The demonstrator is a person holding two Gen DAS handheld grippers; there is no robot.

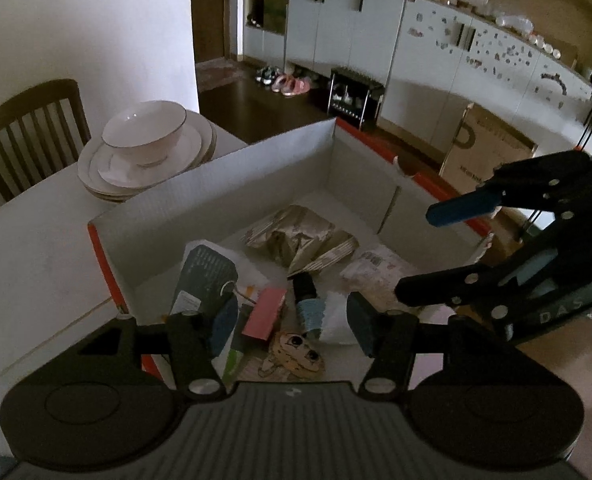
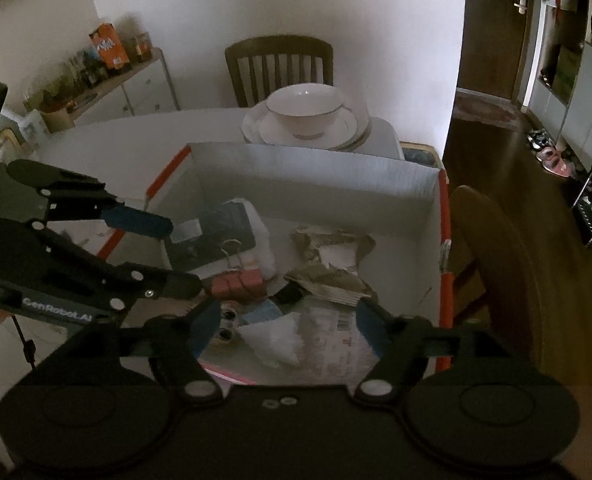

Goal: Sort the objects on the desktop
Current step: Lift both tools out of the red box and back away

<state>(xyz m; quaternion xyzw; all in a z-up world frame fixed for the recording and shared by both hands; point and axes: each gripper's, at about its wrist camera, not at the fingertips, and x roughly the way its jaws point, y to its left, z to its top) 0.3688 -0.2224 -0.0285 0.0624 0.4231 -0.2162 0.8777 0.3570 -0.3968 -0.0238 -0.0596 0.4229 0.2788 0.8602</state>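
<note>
1. A cardboard box with white inner walls and an orange outside is seen on the white table.
2. The left gripper is held above the near part of the box; its jaws are spread wide and nothing is held between them.
3. The right gripper is also held over the box, with the jaws wide apart and nothing between them.
4. In the left wrist view the right gripper is seen at the right side, above the right wall of the box; in the right wrist view the left gripper is seen at the left side, over the left wall.
5. Many small things are gathered inside the box: a pink binder clip, a dark card, crumpled brown paper, a spool of pale blue thread, a white tissue and a cartoon sticker.
6. The binder clip lies just beside the dark card, and the spool lies between the clip and the tissue.
7. A white bowl is placed on a stack of plates at the far end of the table, behind the box.
8. A wooden chair is seen behind the plates, against the white wall.
</note>
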